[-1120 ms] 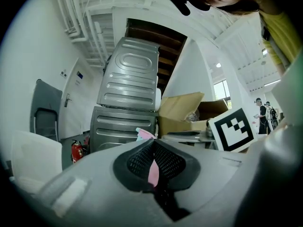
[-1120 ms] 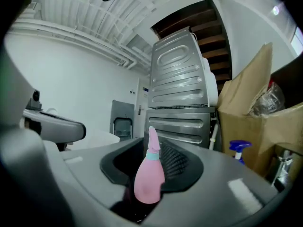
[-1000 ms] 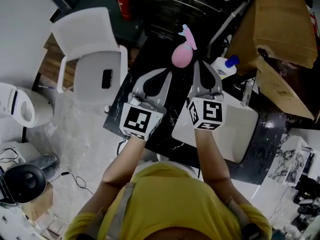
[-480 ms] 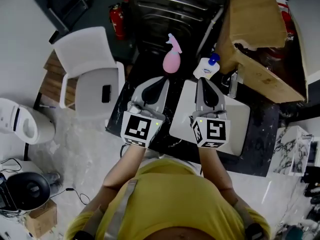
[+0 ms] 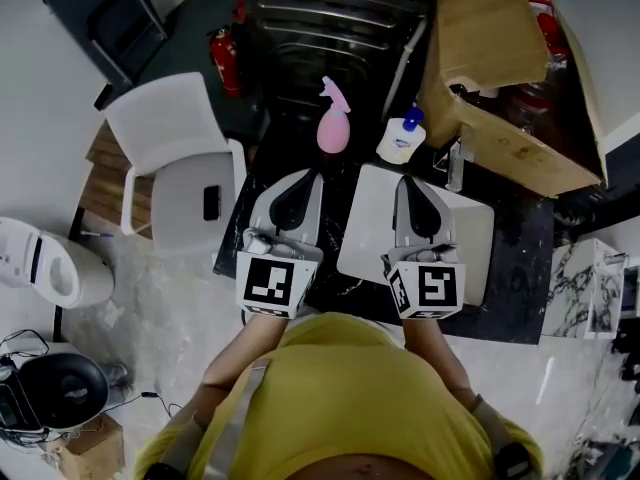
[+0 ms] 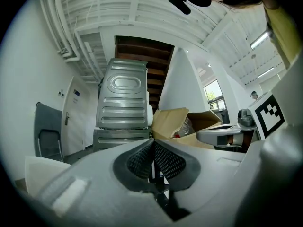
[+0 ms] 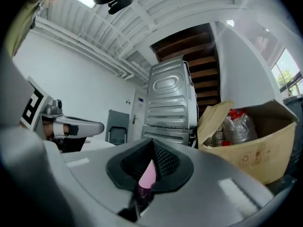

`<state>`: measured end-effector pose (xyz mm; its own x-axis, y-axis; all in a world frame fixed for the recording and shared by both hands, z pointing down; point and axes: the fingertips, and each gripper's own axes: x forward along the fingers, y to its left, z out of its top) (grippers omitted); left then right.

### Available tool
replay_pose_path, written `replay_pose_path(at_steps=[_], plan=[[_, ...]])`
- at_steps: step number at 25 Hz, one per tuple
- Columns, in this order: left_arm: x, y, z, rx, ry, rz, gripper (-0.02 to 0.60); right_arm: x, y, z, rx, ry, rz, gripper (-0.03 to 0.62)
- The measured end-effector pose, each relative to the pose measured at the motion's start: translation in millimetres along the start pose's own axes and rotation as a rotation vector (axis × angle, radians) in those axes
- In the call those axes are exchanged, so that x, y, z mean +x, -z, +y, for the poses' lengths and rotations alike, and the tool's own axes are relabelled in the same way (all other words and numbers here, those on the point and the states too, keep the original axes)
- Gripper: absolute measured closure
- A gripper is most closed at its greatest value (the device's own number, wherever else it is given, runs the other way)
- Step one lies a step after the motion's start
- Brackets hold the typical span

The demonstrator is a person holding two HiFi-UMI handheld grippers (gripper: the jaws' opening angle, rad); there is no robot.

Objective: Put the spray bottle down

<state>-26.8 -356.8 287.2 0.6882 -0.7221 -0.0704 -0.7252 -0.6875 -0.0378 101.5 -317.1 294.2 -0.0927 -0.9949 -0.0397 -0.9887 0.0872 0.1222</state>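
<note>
Spray bottle (image 5: 333,126), pink, stands upright at the far edge of the dark table (image 5: 520,268) in the head view, well ahead of both tongs and touching neither. The left tongs (image 5: 298,178) and right tongs (image 5: 412,182) point forward side by side. In the left gripper view, the left tongs are pressed together with nothing between them. In the right gripper view, the right tongs are pressed together too, and a pink sliver shows through the gap below their pads.

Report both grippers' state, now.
Left gripper: closed, holding nothing.
Right gripper: closed, holding nothing; the spray bottle stands apart from it.
</note>
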Motion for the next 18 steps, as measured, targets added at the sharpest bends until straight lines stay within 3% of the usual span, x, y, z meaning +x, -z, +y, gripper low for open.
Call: replay_pose_path(at_steps=[18], plan=[[5.2,5.0,-5.8,-0.006,0.02,0.006,0.58,1.1,9.4,-7.9,0.023,0.004,0.017,0.595]])
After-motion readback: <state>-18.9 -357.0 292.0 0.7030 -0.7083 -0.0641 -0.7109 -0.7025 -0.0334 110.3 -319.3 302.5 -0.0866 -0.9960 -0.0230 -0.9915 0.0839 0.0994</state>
